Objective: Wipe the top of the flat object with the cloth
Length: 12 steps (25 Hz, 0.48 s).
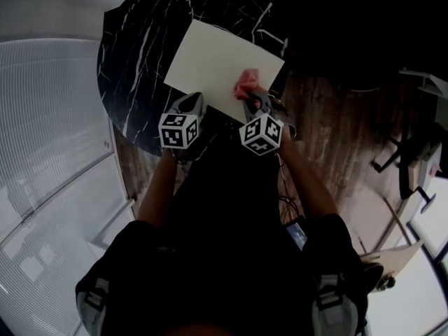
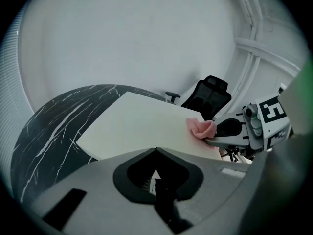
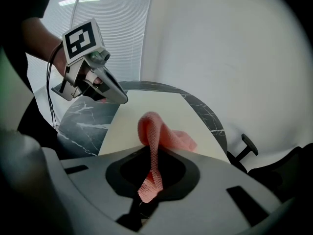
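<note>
Round black marble table (image 1: 133, 54) in a pale room, with a cream board (image 1: 210, 58) lying flat on it. The left gripper (image 1: 194, 100) sits at the board's near corner, jaws together and empty. The right gripper (image 1: 250, 98) pinches the pink cloth (image 1: 246, 82) at the board's near right edge. I'd press the cloth flat and sweep in overlapping passes.

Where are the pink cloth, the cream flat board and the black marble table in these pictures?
pink cloth (image 3: 152, 126): right gripper view, on its raised fold.
flat board (image 1: 210, 65): head view, middle of its bare top.
marble table (image 1: 133, 54): head view, bare top left of the board.
</note>
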Tool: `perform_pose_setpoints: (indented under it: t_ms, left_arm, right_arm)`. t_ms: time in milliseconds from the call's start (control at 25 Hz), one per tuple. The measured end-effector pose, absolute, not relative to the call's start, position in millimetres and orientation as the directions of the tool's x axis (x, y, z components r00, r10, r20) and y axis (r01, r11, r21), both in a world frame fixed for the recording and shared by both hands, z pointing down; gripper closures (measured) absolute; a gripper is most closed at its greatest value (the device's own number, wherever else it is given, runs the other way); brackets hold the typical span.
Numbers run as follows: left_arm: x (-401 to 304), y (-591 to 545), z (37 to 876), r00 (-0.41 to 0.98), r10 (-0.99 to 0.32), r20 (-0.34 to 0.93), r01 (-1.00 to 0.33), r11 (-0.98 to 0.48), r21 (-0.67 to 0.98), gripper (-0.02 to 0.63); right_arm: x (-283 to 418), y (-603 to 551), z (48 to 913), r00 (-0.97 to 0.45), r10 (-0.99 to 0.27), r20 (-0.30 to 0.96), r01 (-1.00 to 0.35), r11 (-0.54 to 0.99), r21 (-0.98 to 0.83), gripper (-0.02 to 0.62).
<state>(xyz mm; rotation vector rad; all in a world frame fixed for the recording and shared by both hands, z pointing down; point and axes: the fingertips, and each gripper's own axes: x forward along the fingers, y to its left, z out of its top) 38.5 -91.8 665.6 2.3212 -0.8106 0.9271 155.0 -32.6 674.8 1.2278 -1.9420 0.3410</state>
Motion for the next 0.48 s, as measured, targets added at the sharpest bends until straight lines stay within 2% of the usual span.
perform_pose_setpoints:
  t_ms: [480]
  left_arm:
    - [24,-81,662,0.611,-0.319,0.724,-0.651,-0.723,0.231,0.606]
  right_arm:
    - [127,-11,677,-0.211,-0.631,0.746,-0.861,0.481,0.163,0.577]
